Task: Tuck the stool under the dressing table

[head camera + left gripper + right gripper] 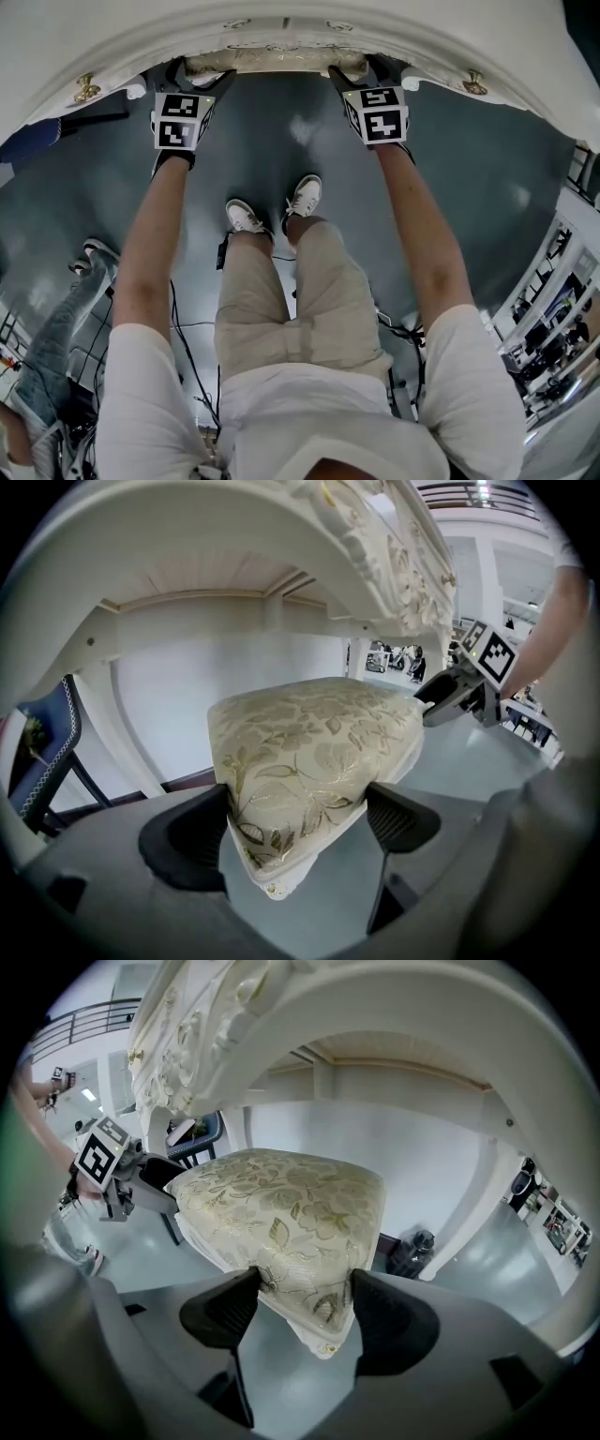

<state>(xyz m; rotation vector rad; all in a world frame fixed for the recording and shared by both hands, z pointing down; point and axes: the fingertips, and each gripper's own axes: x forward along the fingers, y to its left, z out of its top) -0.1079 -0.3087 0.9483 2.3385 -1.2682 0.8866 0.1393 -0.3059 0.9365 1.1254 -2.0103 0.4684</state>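
Cream brocade with gold flowers covers the stool (319, 733), whose two near seat corners are clamped between the jaws of the left gripper (298, 819) and the right gripper (302, 1305), the seat reaching ahead of both beneath the white dressing table (234, 546).

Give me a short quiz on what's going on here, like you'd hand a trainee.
1. True or false: the left gripper is empty.
2. The right gripper grips: A) a lamp B) a corner of the cushion C) a mirror.
3. Fill in: in the head view, the stool sits mostly beneath the ____.

Key
1. False: its fingers clamp the cushion's other near corner.
2. B.
3. dressing table.
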